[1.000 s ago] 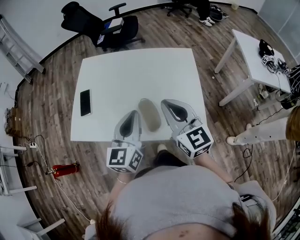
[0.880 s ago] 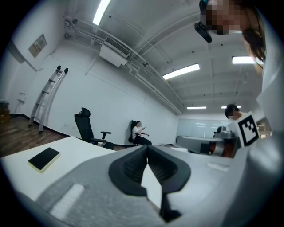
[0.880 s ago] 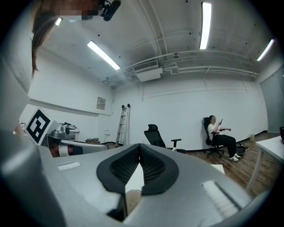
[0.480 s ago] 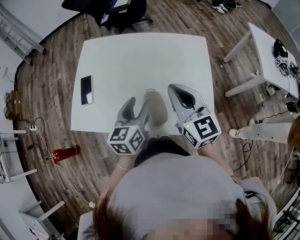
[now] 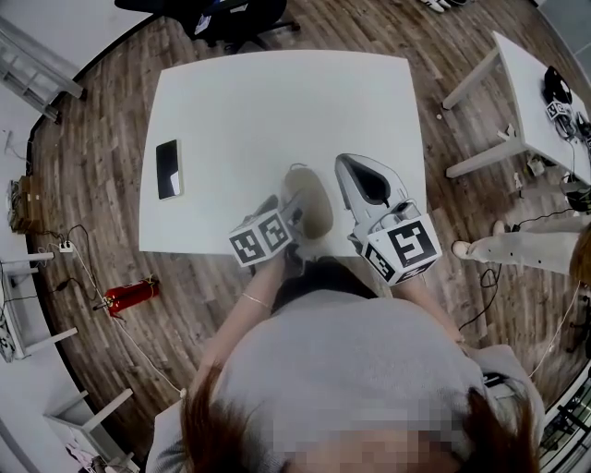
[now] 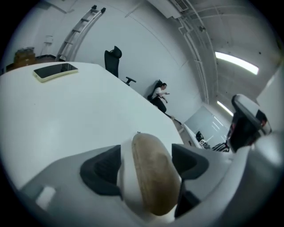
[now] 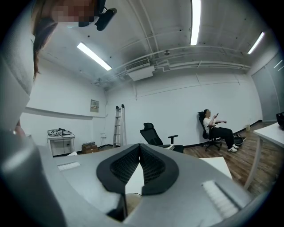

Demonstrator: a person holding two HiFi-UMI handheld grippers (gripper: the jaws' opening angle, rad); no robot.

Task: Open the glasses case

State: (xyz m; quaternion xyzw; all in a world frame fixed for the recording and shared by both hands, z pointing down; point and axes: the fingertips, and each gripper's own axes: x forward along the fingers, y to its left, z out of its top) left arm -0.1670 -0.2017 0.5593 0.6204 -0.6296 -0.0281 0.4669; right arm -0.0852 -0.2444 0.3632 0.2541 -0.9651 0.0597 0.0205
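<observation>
The tan oval glasses case (image 5: 309, 201) lies closed on the white table (image 5: 249, 111), near its front edge. My left gripper (image 5: 295, 220) has come down over the case's near end. Its jaws have just been opening. In the left gripper view the case (image 6: 151, 177) fills the gap between the two dark pads (image 6: 101, 170) of the left gripper (image 6: 146, 150), and I see no pad pressing on it. My right gripper (image 5: 343, 164) hovers just right of the case, shut and empty, pads meeting (image 7: 140, 148). A bit of the case (image 7: 133, 200) shows below them.
A black phone (image 5: 169, 169) lies by the table's left edge, seen far left in the left gripper view as well (image 6: 55, 71). A second white table (image 5: 526, 83) stands at the right, an office chair (image 5: 231, 18) behind. A red extinguisher (image 5: 125, 297) lies on the floor.
My left gripper dropped from beside the case onto its near end, rolled over and opened its jaws around it. The right gripper shifted only a little.
</observation>
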